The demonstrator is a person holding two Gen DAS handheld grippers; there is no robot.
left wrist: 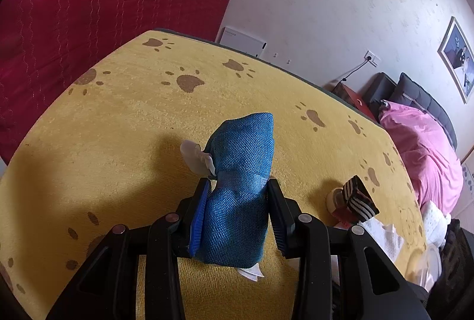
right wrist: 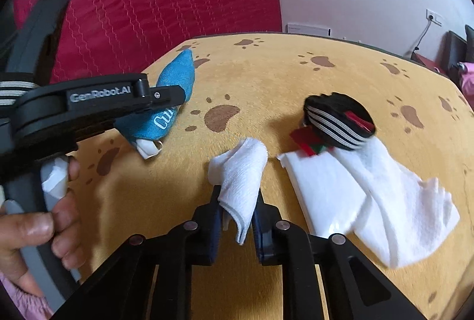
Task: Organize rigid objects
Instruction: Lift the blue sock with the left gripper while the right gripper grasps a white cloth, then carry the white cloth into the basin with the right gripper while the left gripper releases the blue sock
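Both grippers loaded: blue pouch on the left, white cloth on the right.

The left gripper [left wrist: 240,203] pinches the blue pouch [left wrist: 240,195] just above the yellow mat [left wrist: 118,118], left of centre; the right gripper [right wrist: 238,210] is pressed together on a folded white cloth [right wrist: 240,174] at the near middle. Judging by this, the step is grasping; next likely calls for lifting clear. Right of the cloth lie white sheets [right wrist: 370,201] and a striped bundle [right wrist: 337,120], so open room lies far and centre.
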